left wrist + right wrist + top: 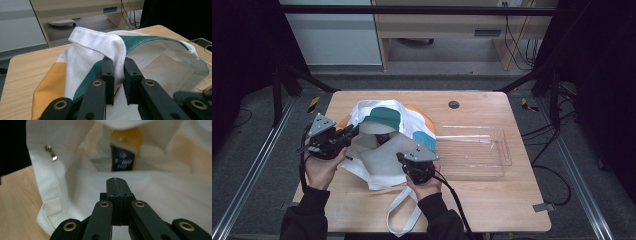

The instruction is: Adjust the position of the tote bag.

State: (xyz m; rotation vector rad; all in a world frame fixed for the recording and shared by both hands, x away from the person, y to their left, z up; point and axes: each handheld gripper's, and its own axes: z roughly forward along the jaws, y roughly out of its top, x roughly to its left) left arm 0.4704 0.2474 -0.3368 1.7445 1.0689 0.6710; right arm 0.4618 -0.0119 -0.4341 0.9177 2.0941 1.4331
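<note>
Black jaws of our left gripper (117, 75) sit closest to us in its own view, pinching the white woven handle (100, 43) of the tote bag (75, 65) and lifting that side of the mouth. Our right gripper (117, 182) has its jaws pressed together with nothing visibly between them, resting on the bag's lower white panel at the near edge of the opening.

As we judge it, the work is emptying the bag, and it is only begun: the mouth is held open, but the bottle (126, 150) lies deep inside, untouched, and the clear plastic tray (492, 155) just beside the bag on the surface (492, 210) holds nothing that we can make out. Reaching in, taking the bottle and carrying it out remain.

We see the bag (387, 145) lying left of centre on the surface, slack and crumpled, white canvas with teal and orange patches, a small metal zip pull (51, 153) on its inner wall, and a second handle (404, 210) trailing toward the near edge. The bottle shows amber with a dark blue label whose lettering is too blurred for us to read.
</note>
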